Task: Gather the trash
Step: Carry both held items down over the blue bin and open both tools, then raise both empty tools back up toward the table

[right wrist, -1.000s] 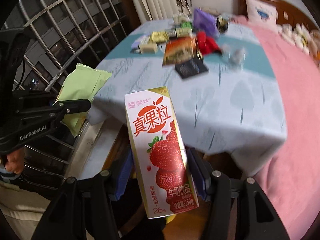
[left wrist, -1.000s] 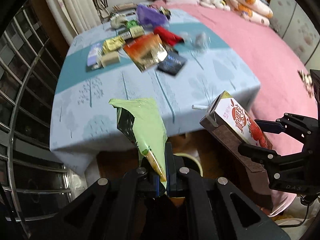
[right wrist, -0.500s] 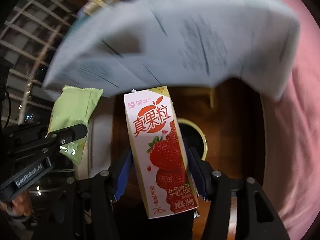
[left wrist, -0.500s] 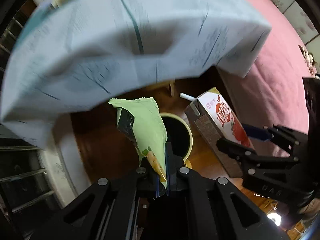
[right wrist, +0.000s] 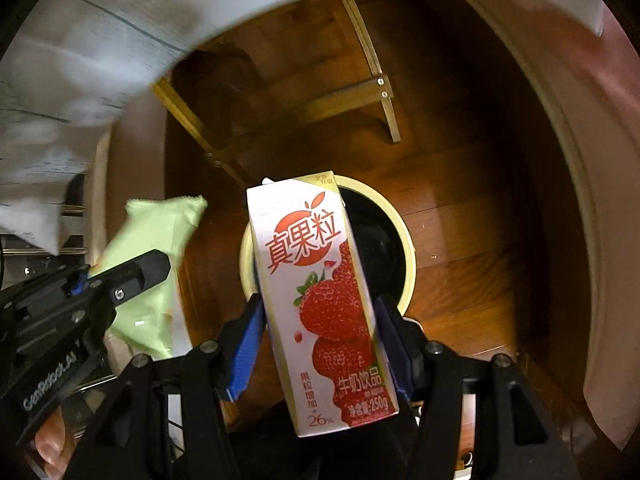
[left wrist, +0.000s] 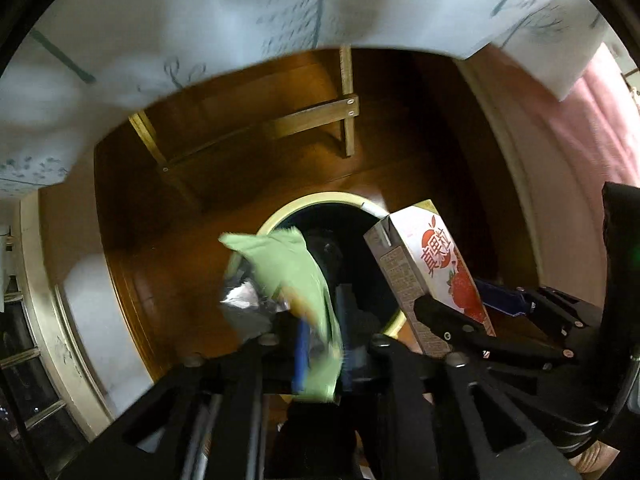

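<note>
The bin's (right wrist: 407, 248) dark mouth lies open below, partly screened by the strawberry milk carton (right wrist: 320, 300) and, at nine o'clock, the green wrapper (right wrist: 148, 248). At twelve o'clock a wooden table frame (right wrist: 352, 100) and the hanging tablecloth (right wrist: 100, 40) block the way. Bare wooden floor (right wrist: 460, 216) at three o'clock is clear.

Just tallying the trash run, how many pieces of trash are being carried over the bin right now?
2: a green wrapper between the left gripper's opening jaws, and a strawberry milk carton in the right gripper. The bin's dark inside may hide more.
</note>
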